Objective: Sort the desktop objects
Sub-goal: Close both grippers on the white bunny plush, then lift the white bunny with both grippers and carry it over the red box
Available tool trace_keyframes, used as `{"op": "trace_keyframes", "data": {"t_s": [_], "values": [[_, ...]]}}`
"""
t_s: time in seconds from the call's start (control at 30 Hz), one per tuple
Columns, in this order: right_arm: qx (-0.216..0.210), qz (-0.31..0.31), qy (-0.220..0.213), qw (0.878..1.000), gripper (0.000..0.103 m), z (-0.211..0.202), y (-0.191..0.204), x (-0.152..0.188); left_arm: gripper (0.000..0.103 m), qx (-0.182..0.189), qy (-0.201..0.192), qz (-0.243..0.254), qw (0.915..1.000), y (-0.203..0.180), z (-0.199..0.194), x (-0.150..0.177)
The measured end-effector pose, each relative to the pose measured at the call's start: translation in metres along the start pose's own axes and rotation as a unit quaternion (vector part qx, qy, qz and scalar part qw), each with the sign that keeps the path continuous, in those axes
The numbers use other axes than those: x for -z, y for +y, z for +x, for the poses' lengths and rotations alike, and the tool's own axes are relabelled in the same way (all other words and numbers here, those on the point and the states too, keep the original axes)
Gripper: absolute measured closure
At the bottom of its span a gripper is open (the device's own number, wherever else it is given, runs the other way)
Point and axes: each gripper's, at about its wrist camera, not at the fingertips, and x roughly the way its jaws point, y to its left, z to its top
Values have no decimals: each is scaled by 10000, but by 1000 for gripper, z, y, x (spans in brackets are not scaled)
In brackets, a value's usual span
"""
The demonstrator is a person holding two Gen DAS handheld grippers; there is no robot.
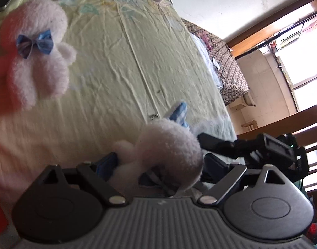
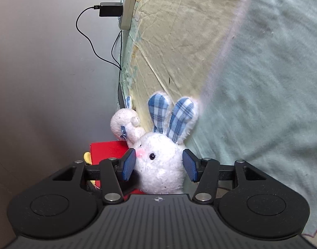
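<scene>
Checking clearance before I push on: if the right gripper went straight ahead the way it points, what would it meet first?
The white bunny's head: it already sits between the right gripper's jaws. A smaller plush lies beyond.

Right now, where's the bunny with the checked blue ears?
In the right wrist view, the bunny sits between the right gripper pads, beside a second plush.

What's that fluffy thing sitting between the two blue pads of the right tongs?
A white plush rabbit with blue checked ears; the right wrist view shows its head between the pads.
</scene>
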Motion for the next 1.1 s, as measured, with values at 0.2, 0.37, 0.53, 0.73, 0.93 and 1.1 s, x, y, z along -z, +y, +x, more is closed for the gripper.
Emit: {"op": "trace_keyframes", "data": {"t_s": [0.2, 0.37, 0.53, 0.73, 0.93, 1.1], "values": [[192, -419, 23, 9989, 49, 21, 22, -2, 12, -363, -49, 261, 9990, -13, 0, 12], [353, -692, 159, 9969, 46, 33, 30, 1, 19, -565, -72, 215, 9981, -14, -7, 19], [125, -421, 486, 9979, 45, 34, 20, 9, 19, -657, -145, 281, 9973, -25, -18, 31], [-302, -533, 508, 9968, 47, 25, 38, 13, 19, -707, -541, 728, 9934, -55, -46, 42], [-648, -954, 218, 9931, 47, 17, 81, 28, 19, -687, -959, 1192, 9858, -74, -83, 42], [-937, -1441, 37, 9851, 47, 20, 120, 52, 19, -655, -1366, 1394, 9786, -74, -128, 43]]}}
